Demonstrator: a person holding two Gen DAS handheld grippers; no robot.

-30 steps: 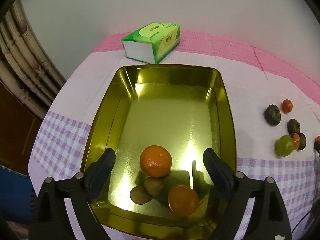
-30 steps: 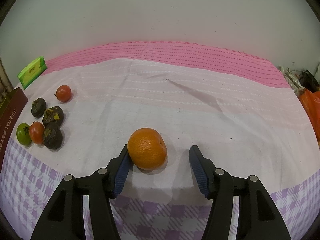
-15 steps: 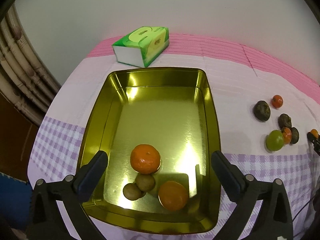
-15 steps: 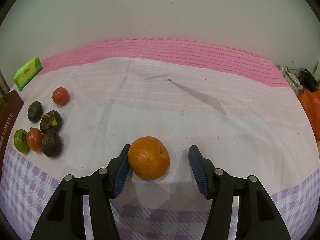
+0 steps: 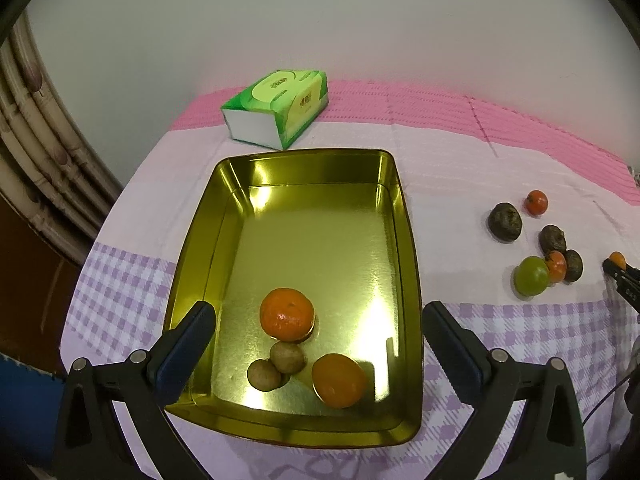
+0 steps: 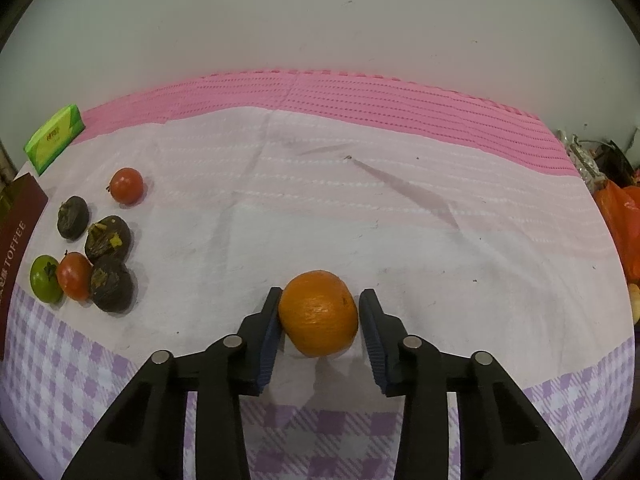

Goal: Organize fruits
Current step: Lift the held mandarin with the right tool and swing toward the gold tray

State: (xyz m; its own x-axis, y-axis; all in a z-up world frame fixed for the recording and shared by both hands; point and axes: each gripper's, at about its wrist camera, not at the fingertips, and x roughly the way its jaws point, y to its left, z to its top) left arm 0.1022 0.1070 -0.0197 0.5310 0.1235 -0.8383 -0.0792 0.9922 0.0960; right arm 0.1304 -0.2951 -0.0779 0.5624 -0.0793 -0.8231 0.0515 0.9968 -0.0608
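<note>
Reading "TOFFEE", white letters on maroon box (image 6: 16, 240) beside fruits.

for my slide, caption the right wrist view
Right gripper closing on an orange on the tablecloth.

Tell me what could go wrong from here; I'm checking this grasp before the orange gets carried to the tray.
1. The right tongs pinch the orange only at its sides near the fingertips, and a small gap shows at the right pad; the round fruit might slip out.
2. The tray already holds two oranges and two kiwis near its front end, so a drop there could knock them.
</note>
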